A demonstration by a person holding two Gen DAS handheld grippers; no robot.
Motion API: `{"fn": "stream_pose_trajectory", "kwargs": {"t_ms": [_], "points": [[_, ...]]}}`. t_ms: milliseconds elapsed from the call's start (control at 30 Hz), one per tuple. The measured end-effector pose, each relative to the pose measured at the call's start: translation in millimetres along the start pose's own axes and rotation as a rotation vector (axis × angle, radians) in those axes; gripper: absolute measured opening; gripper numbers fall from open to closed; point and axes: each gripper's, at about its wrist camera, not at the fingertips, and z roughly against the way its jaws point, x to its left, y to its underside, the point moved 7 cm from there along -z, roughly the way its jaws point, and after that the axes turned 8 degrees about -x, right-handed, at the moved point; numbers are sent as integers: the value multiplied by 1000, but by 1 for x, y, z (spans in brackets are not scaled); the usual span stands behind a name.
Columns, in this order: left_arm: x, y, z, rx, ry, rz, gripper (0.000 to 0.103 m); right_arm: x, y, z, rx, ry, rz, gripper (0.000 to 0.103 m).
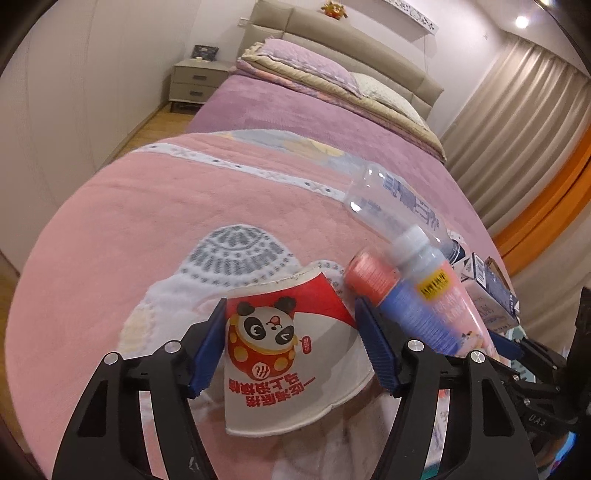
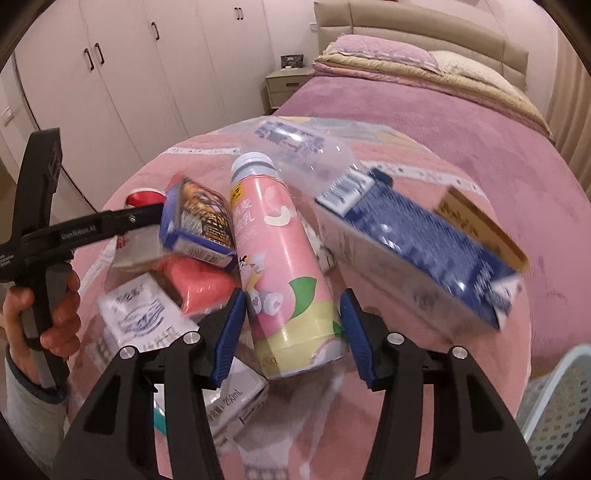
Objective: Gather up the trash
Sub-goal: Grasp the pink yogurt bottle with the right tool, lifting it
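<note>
A: What lies around the pink-labelled plastic drink bottle with the pale blue cap?

B: It is crowded in. In the right wrist view a large dark blue and white carton lies tilted just to its right, with a brown cardboard flap behind that. A clear empty plastic bottle with a blue label lies past its cap. To its left sit a small blue snack box with a dark printed face, a crumpled coral-red wrapper and two white milk cartons. A white perforated basket shows at the lower right edge.

A: And the right gripper?

B: Its blue pads are clamped on the bottle's lower body; the cap points away, toward the pillows.

A: The other side?

B: The left gripper holds a crushed white and red paper cup printed with a panda between its blue pads, squeezed flat, over the pink quilted blanket. The pink bottle appears blurred just right of that cup, touching a coral-red can-like item.

A: Beyond the pile?

B: A purple bedspread, a beige headboard, a grey nightstand and white wardrobe doors. The person's left hand grips the handle.
</note>
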Motion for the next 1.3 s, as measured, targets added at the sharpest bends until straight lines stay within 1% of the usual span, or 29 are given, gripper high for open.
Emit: {"fn": "stream_pose_trajectory", "kwargs": {"t_ms": [67,167,367,467,567,633,700,733,800,867,967,1067,1100,1133,1167,1200,1300], "points": [[2,1,8,-9,4,3,66,-4,9,12,1,4,-20,49],[4,2,19,-20,11,0,66,-12,24,29,10,38,-50,49],[5,7,35,-37,40,-14,66,-23,64,63,41,74,-107,49],[4,9,40,-38,67,-32,66,-21,83,78,60,70,-103,49],[-1,15,46,-37,87,-56,66,-9,96,87,89,48,-57,49],[-5,20,50,-40,103,-71,66,2,99,87,107,39,-9,51],[-8,24,53,-39,108,-90,66,7,96,83,104,46,19,55],[-9,26,54,-41,108,-101,66,9,96,80,102,52,28,56],[-9,27,57,-51,83,-123,66,9,91,70,103,73,37,56],[-8,26,62,-60,84,-122,66,6,85,59,105,90,35,56],[-7,26,68,-74,87,-118,66,-2,83,48,125,77,13,56],[-7,25,72,-83,88,-116,66,-6,79,42,125,58,-10,56],[-9,24,74,-87,90,-117,66,-6,78,41,123,54,-16,56],[-12,23,76,-92,93,-124,66,-6,77,40,119,55,-20,53],[-17,22,79,-98,99,-133,66,-6,76,40,116,50,-22,47],[-19,22,81,-102,105,-139,66,-5,76,41,110,36,-26,47],[-37,17,86,-114,137,-164,66,-5,73,46,77,58,-14,47]]}}
